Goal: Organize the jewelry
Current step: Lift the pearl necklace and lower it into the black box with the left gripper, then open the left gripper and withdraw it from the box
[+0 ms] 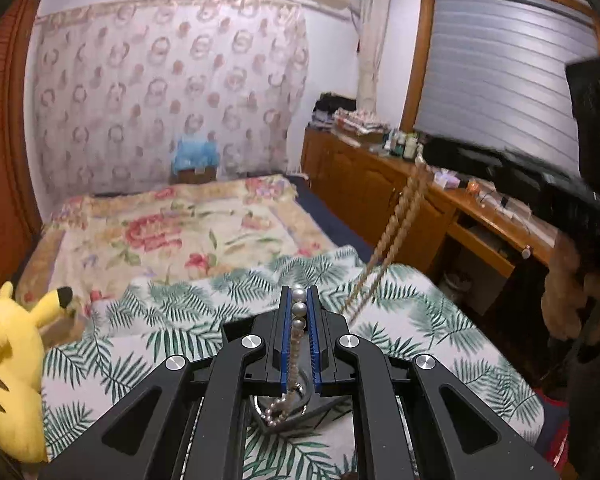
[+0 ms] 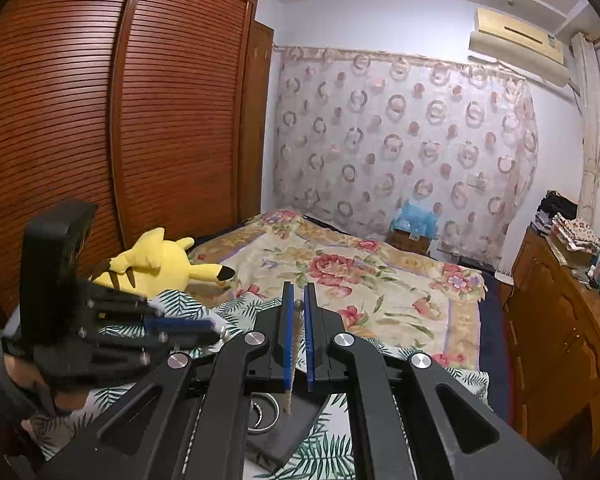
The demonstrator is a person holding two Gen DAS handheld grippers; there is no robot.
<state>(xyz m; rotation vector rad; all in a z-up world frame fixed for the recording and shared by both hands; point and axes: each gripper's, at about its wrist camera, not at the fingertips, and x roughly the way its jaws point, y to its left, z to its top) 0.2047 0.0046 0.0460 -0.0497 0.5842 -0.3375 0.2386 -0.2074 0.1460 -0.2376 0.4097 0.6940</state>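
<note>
Pearl necklace [image 1: 299, 312] is pinched in my left tool [image 1: 299, 300], blue pads clamped narrow on a few beads near the tips, w/ the rest of the strand trailing back between the fingers and pooling in a small loop below. From the tips the strand runs up and to the right, pulled into two taut lines toward my right tool [image 1: 500, 168], which shows blurred at the right edge of the left view. On the right wrist cam, the right tool [image 2: 299, 304] is also closed narrow on the same strand: one bead sits at the tips and a thin run of beads [image 2: 296, 344] goes back between the pads.

So both tools hold one necklace, stretched between them. I judge that's deliberate: keeping it taut stops it knotting and lets me lay it straight.

Just under both tools sits a dark tray [image 2: 296, 428] on the palm-leaf blanket [image 1: 400, 304], w/ a metal ring or bangle [image 2: 264, 412] on it; probably where the necklace goes, tho I can't tell which spot.

Further out: floral bedspread [image 2: 340, 264], yellow plush toy [image 2: 156, 260] at the bed's left side, wooden wardrobe [image 2: 100, 120] behind it, a cluttered wooden dresser [image 1: 380, 168] along the right wall.
</note>
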